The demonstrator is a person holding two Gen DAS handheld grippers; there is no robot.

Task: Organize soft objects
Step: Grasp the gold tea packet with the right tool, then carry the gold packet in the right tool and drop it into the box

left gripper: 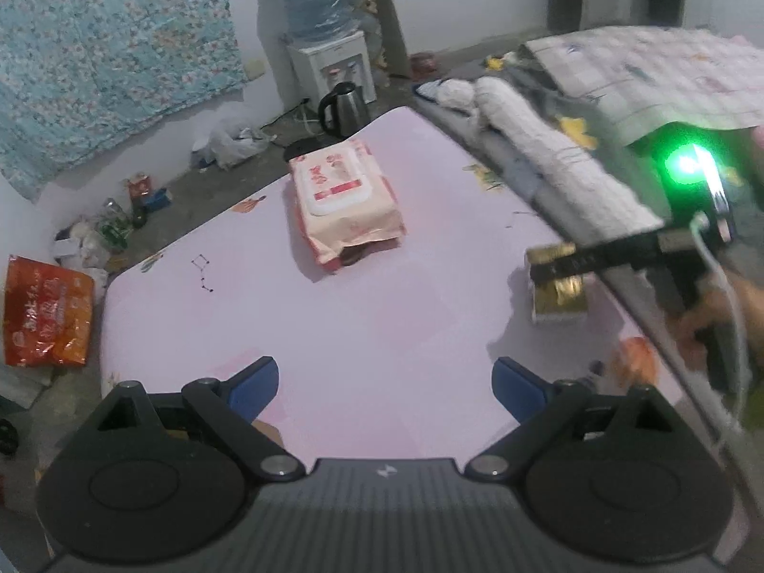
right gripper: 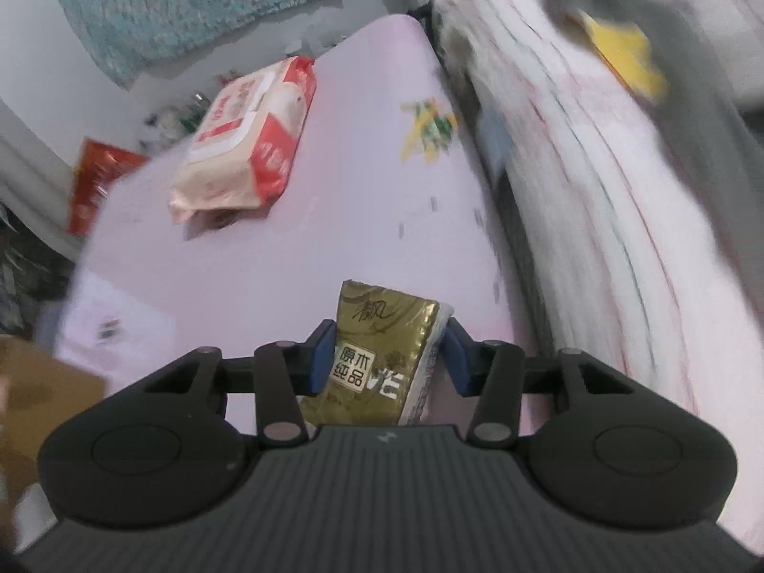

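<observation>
My right claw (right gripper: 387, 353) clamped on a gold tissue pack (right gripper: 377, 358), my left claw (left gripper: 384, 382) wide open, empty, pink worktop (left gripper: 382, 296), wipes pack (left gripper: 341, 200) mid-surface, cluttered floor (left gripper: 191, 191), water dispenser (left gripper: 329, 62).

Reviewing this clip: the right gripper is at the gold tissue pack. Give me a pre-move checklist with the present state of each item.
1. Gold tissue pack sits between the right gripper's fingers: ok.
2. Pads firmly pressing the pack: cannot tell; the left pad touches, but a sliver of gap seems to show at the right pad, and the view is blurred.
3. Left gripper open, empty and away from the pack: ok.
4. Wet wipes pack lies apart on the pink table, out of the way: ok.
5. Folded bedding lies close beside the pack: not ok, it may brush on lifting.
6. Destination for the pack visible: cannot tell.
</observation>
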